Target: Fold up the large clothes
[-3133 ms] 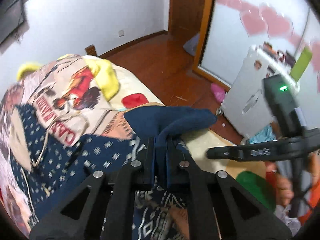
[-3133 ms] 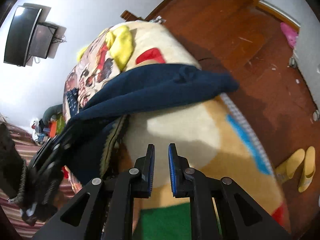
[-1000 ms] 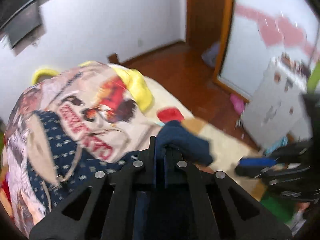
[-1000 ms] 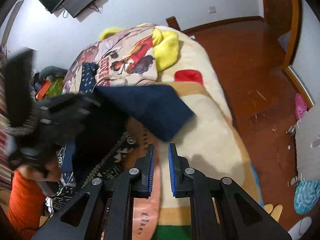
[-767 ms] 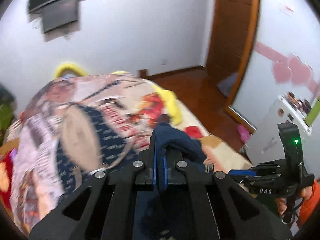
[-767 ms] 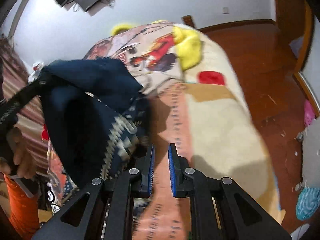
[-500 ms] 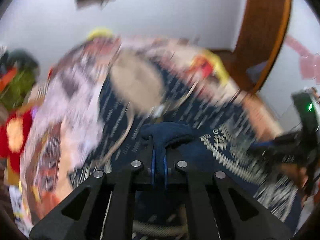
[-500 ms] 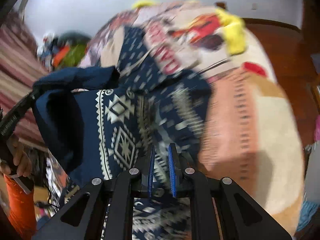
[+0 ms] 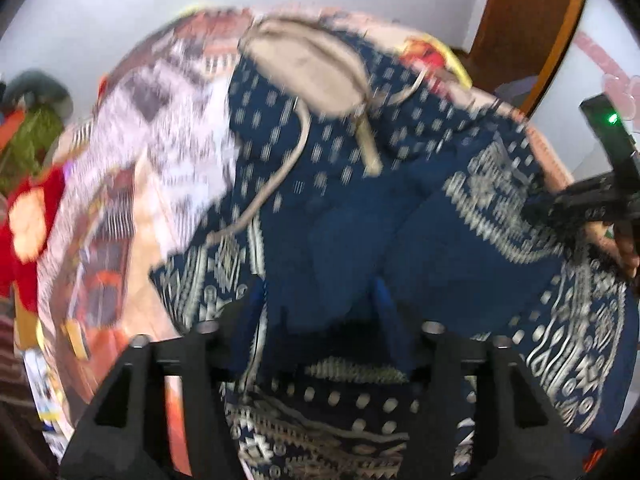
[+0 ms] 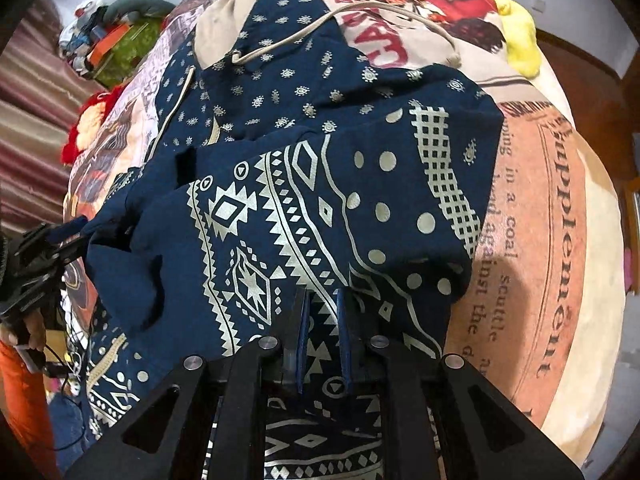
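Navy patterned hoodie [image 10: 304, 184] spread on the bed [image 10: 560, 240], hood end farthest away. Left hand-held gripper [image 9: 318, 300] spread wide over a folded-in sleeve directly beneath. Right hand-held gripper [image 10: 322, 332] narrowly parted, empty, above the hem.

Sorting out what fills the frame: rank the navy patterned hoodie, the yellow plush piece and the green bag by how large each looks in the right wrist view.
1. navy patterned hoodie, by far the largest, spread across the bed.
2 and 3. yellow plush piece and green bag look about alike; both sit far back near the fisheye edge, so no ranking between them.
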